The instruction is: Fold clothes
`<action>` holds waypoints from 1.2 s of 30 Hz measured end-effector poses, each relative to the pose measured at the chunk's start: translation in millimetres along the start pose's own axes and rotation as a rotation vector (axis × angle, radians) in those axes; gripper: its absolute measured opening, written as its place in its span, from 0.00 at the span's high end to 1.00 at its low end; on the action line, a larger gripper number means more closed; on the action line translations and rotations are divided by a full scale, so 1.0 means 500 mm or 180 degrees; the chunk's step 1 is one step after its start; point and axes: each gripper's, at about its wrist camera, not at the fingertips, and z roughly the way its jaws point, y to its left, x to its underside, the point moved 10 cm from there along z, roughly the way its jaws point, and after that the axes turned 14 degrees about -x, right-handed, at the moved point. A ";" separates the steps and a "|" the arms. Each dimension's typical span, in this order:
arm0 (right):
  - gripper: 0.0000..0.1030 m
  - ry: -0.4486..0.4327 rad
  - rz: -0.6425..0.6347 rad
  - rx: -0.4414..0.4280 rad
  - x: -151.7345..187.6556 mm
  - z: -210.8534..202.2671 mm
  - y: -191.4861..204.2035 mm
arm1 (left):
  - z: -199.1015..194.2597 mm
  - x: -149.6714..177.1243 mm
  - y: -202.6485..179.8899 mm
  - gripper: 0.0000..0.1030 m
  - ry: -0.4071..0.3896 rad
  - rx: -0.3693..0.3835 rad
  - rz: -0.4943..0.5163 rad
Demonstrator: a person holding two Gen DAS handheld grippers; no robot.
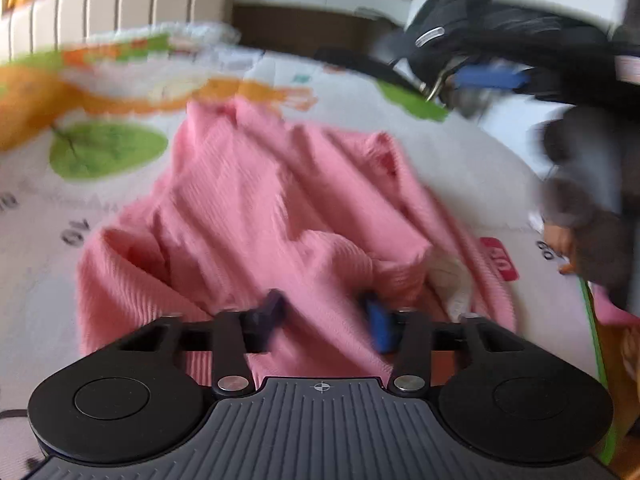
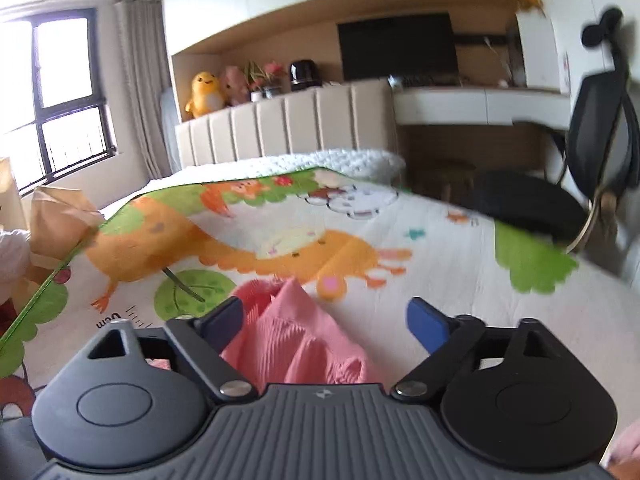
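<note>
A pink ribbed garment [image 1: 256,200] lies crumpled on a cartoon-printed mat [image 1: 460,160] spread over a bed. My left gripper [image 1: 325,314] sits at the garment's near edge. A thick bunch of the fabric runs between its dark finger [image 1: 272,308] and blue finger [image 1: 378,320], hides their tips, and hangs below the bar. In the right wrist view, my right gripper [image 2: 326,320] stands wide open just above a peaked fold of the pink garment [image 2: 296,340], which lies between and beneath its fingers without being pinched.
A padded headboard [image 2: 288,128] and a white knitted blanket [image 2: 352,160] are at the bed's far end. A black office chair [image 2: 600,128] and a desk stand to the right. Brown paper bags [image 2: 56,220] are on the left. A blurred dark sleeve [image 1: 580,200] is at the right edge.
</note>
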 end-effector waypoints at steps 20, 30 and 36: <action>0.96 0.1068 -0.1829 0.0600 -0.046 0.240 -0.001 | -0.059 -0.119 0.632 0.46 -0.0940 -0.1145 -0.2217; 0.40 0.0858 -0.0597 0.0344 -0.126 0.159 -0.187 | -0.074 -0.090 0.550 0.08 -0.0785 -0.0285 -0.2233; 0.40 0.1533 0.0159 -0.0378 0.022 0.201 -0.132 | 0.037 -0.091 0.461 0.08 -0.0297 0.0294 -0.2309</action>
